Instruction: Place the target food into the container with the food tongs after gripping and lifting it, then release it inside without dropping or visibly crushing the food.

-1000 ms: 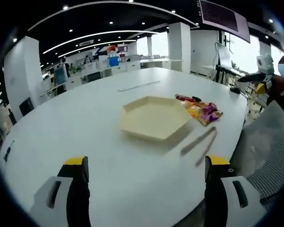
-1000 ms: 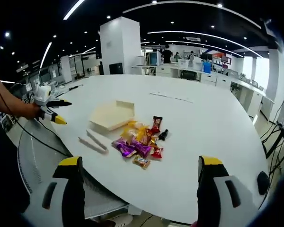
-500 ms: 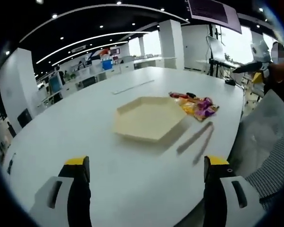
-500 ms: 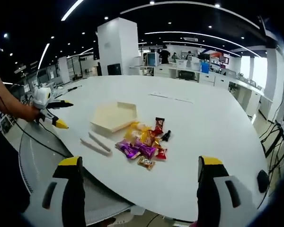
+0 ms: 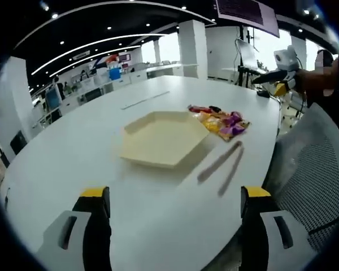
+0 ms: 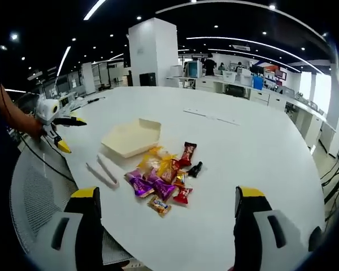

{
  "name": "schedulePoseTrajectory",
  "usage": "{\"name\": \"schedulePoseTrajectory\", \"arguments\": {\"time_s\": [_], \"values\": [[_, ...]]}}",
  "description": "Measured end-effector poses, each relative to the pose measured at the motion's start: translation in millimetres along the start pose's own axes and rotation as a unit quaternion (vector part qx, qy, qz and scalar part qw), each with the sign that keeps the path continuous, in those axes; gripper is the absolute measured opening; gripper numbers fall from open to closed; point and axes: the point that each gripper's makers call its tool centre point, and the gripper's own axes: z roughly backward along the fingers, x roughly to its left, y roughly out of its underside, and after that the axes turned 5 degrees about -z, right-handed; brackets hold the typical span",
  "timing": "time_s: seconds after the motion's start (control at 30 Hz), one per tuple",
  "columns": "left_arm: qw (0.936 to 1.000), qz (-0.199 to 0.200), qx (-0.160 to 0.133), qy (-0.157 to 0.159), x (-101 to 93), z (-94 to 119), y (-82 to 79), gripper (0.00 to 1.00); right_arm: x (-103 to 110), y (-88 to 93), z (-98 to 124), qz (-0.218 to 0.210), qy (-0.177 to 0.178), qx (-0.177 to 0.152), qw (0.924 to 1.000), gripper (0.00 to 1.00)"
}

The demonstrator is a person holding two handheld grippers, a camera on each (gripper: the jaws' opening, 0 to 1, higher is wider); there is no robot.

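Candy pile (image 6: 163, 175) lies on white tabletop (image 6: 260, 152), just beside hexagonal tray (image 6: 131, 137); tongs (image 6: 101, 171) flat near tray and pile, untouched. We judge task at start: nothing gripped yet. Left hand-held gripper (image 5: 175, 226) spread, empty; right hand-held gripper (image 6: 166, 228) spread, empty, both above tabletop edge. Next move calls for picking up tongs first, then closing gently on one candy. We count one tray, one pair of tongs, roughly ten wrapped candies, exact number unclear.
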Motion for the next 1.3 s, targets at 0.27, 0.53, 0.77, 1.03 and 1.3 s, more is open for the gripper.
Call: {"name": "schedulePoseTrajectory", "arguments": {"time_s": [0.27,0.53,0.77,1.03,1.3], "values": [[0.9820,-0.115,0.057,0.139,-44.3,-25.4,6.5,0.82,4.1,-2.9,-16.4,0.029,-0.052,0.011,0.9982,0.94],[0.9477,-0.231,0.088,0.202,-66.4,-55.2,-0.1,0.56,12.8,-10.9,-21.5,0.034,-0.088,0.009,0.9955,0.92],[0.9345,-0.244,0.116,0.232,-72.6,-73.8,4.2,0.53,20.1,-19.3,-16.5,0.024,-0.107,0.001,0.9940,0.91],[0.9196,-0.247,0.151,0.266,-72.3,-77.0,24.7,0.41,16.3,-13.9,-8.0,0.018,-0.106,0.003,0.9942,0.89],[0.9171,-0.269,0.135,0.261,-70.2,-78.7,21.8,0.21,16.9,-11.1,1.1,0.003,-0.087,-0.010,0.9962,0.84]]}}
